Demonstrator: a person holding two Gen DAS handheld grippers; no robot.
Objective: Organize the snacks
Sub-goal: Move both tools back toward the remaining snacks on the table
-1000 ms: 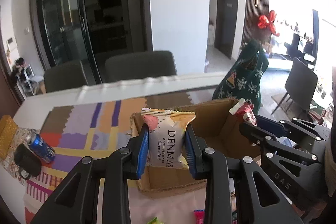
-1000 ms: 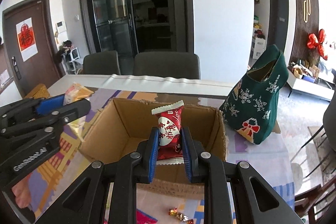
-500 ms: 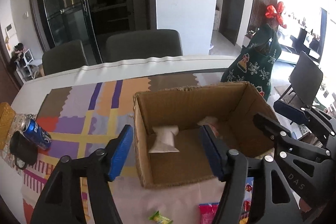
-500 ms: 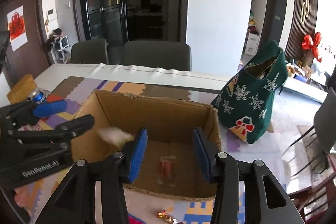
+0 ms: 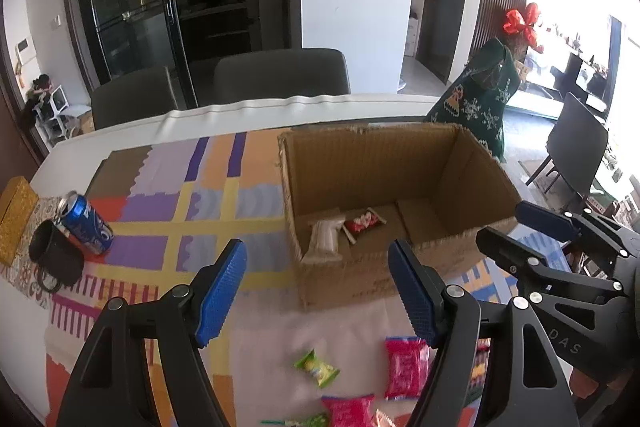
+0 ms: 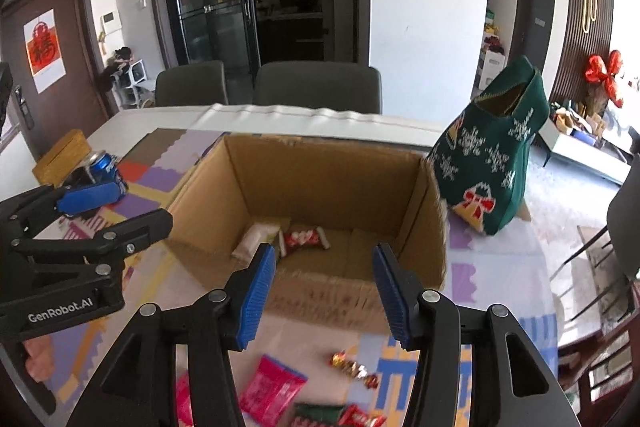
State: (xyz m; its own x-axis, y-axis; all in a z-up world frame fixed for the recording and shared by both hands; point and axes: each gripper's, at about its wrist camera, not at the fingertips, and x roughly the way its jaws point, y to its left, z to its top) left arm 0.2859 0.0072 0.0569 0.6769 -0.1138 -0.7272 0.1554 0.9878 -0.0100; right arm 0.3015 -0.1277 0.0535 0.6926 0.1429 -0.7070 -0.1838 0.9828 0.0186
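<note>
The left wrist view alone shows a green candy (image 5: pixel 317 367) and a black mug (image 5: pixel 54 259) on the table (image 5: pixel 280 331); only the right wrist view shows a gold-wrapped sweet (image 6: pixel 354 369) near the table's near edge. In both views the cardboard box (image 5: pixel 400 171) stands mid-table on the patchwork cloth (image 5: pixel 160 195), a green bag (image 6: pixel 492 163) at its far right corner. On the box floor lie the white snack pack (image 5: pixel 325 241), its long axis running from near wall toward far wall, and touching it the red snack pack (image 5: pixel 362 223), its long axis running crosswise, left to right. The left tool (image 5: pixel 320 291) and right tool (image 6: pixel 324 297) hover before the box, jaws opening, nothing between them.
</note>
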